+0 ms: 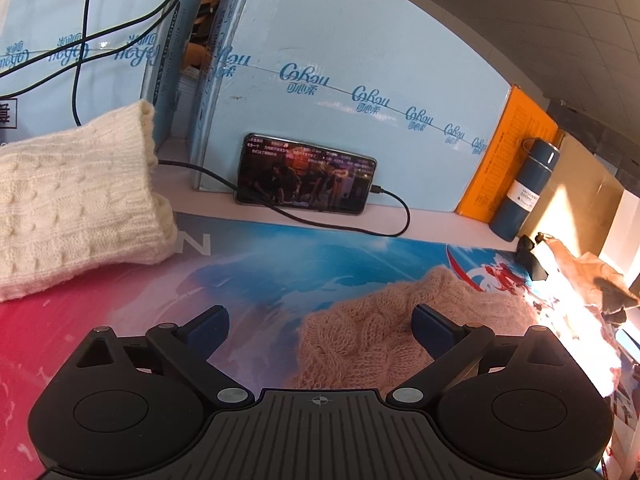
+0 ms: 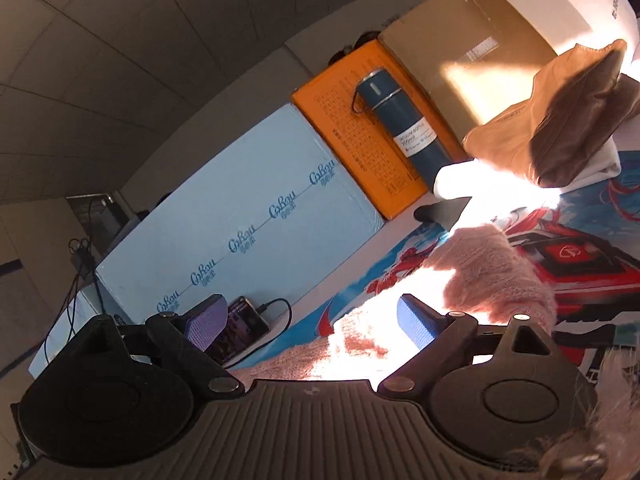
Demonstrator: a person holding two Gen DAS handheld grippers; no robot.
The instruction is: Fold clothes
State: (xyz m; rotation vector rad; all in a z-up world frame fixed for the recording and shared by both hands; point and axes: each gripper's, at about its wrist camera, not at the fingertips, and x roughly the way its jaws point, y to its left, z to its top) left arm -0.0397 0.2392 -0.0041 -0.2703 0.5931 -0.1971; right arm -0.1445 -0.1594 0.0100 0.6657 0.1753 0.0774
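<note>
grippers, left and right, gape wide over pink sweater; phone, flask beyond.

Your left gripper is a matte black plastic body with a ribbed grey centre plate bearing a small crosshair mark. Two round black housings flank it, each with a raised disc. Silver rivets pin the black linkage arms, which end in dark blue pads. Your right gripper has the same build; its blue pads show a fine dotted grip texture.
</note>
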